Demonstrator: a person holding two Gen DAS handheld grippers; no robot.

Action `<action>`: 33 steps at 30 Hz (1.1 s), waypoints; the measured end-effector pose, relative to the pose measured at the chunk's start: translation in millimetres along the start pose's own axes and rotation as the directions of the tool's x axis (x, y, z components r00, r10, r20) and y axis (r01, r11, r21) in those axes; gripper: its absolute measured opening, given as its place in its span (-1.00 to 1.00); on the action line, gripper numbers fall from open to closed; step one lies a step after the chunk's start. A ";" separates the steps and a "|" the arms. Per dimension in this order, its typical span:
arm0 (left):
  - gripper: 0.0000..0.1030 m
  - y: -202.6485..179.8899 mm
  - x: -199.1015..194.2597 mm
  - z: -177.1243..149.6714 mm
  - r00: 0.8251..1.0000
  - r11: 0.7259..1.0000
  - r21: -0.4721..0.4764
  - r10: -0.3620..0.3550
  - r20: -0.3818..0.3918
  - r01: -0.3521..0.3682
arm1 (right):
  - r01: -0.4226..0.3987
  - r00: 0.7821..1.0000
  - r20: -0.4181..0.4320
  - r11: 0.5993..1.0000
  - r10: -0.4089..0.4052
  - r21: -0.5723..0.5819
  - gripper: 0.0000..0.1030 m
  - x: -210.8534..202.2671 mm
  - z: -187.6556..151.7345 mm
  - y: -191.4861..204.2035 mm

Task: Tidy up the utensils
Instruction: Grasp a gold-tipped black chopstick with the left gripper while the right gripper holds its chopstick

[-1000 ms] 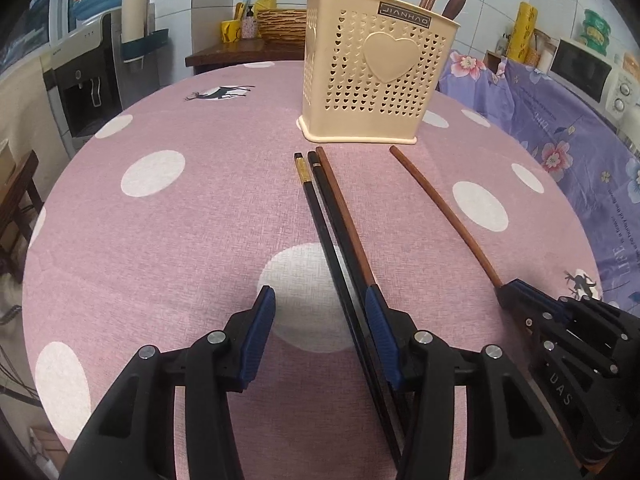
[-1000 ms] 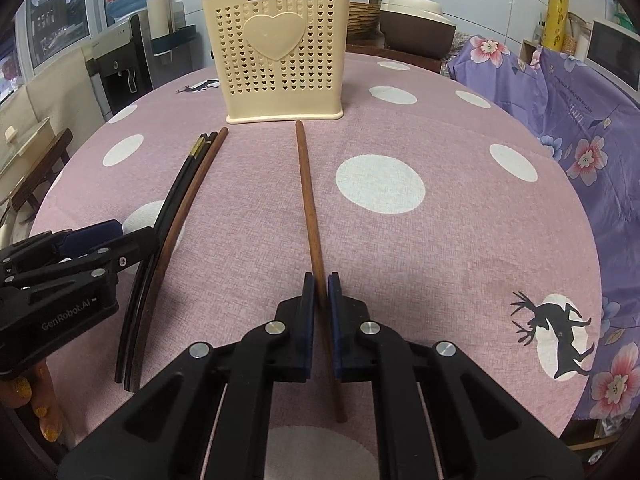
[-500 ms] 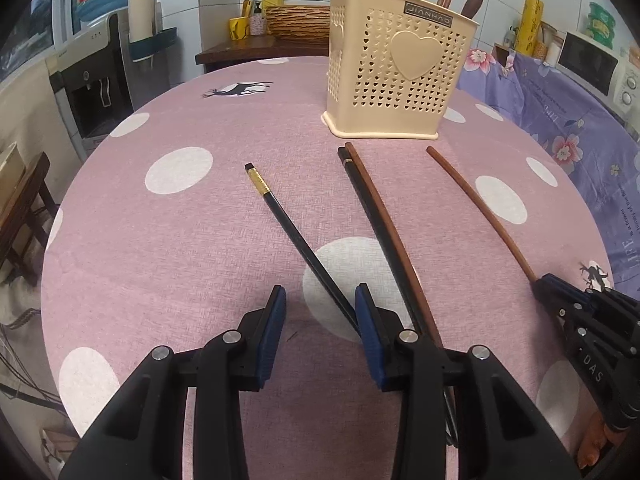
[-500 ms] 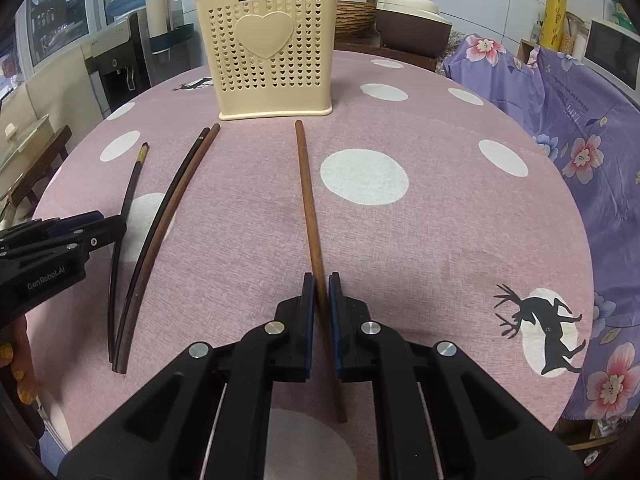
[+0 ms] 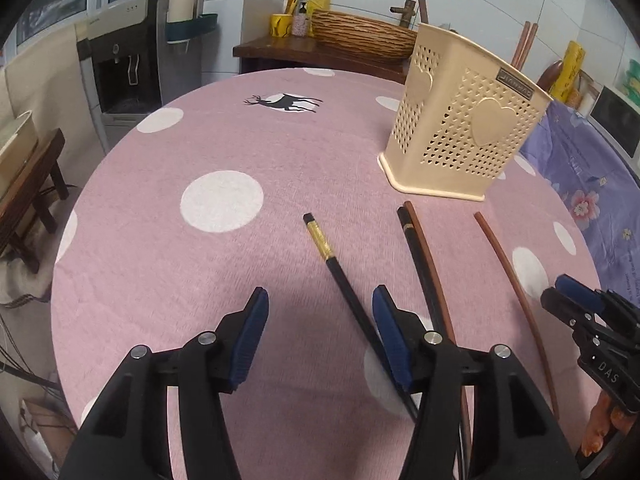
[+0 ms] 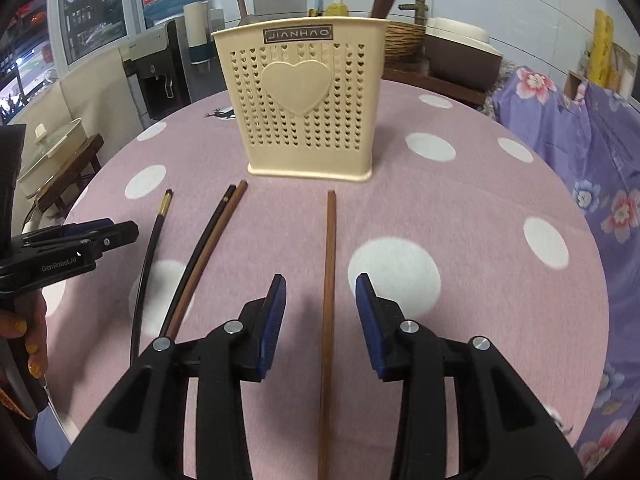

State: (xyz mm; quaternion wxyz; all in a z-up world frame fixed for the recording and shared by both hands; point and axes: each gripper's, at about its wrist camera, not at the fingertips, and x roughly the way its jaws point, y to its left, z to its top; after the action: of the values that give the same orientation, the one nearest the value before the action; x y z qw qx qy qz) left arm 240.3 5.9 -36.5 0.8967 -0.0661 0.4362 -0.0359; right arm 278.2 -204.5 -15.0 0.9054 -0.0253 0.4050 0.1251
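A cream perforated utensil holder (image 5: 460, 128) (image 6: 308, 108) stands upright on the pink dotted table, with several utensils in it. A black chopstick with a gold band (image 5: 340, 276) (image 6: 150, 248) lies between the fingers of my open left gripper (image 5: 320, 336), close to the right finger. A black and a brown chopstick (image 5: 428, 276) (image 6: 208, 248) lie side by side to its right. A single brown chopstick (image 6: 329, 280) (image 5: 516, 292) lies between the fingers of my open right gripper (image 6: 320, 320). Neither gripper holds anything.
The round table (image 5: 200, 152) has a pink cloth with white dots. A purple floral cloth (image 6: 580, 140) covers furniture at the right. A water dispenser (image 5: 128, 60) and a wooden shelf with a wicker basket (image 5: 360, 36) stand beyond the far edge.
My right gripper has opened and let go of the single brown chopstick. My left gripper has opened wider and turned left; the gold-banded black chopstick now lies apart from the other pair.
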 end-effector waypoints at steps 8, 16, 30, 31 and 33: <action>-0.24 -4.2 23.3 5.8 0.999 0.999 -0.010 0.039 -0.022 -0.039 | 0.001 0.999 -0.044 1.000 -0.002 -0.010 -0.48 40.9 29.9 -10.2; -0.40 -15.1 32.4 12.0 0.998 0.998 0.043 0.049 -0.027 -0.048 | -0.015 0.994 -0.107 1.000 0.015 0.003 -0.63 73.2 40.5 -10.8; -0.79 -31.8 43.8 23.5 0.999 0.993 0.117 0.033 -0.042 -0.028 | 0.047 0.993 -0.109 0.998 -0.053 -0.051 -0.85 88.5 54.9 4.2; -0.80 -32.0 44.5 24.6 0.999 0.993 0.115 0.030 -0.044 -0.024 | 0.045 0.993 -0.109 0.998 -0.050 -0.047 -0.85 88.7 54.8 3.7; -0.82 -32.8 45.3 25.6 0.999 0.993 0.117 0.024 -0.047 -0.019 | 0.041 0.993 -0.109 0.998 -0.046 -0.042 -0.85 89.4 55.0 2.8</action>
State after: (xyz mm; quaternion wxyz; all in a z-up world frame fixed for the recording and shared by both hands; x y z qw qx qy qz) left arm 288.2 -29.9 -51.2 0.8886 -0.0081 0.4555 -0.0533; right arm 374.7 -175.4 -44.1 0.8836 -0.0587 0.4509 0.1117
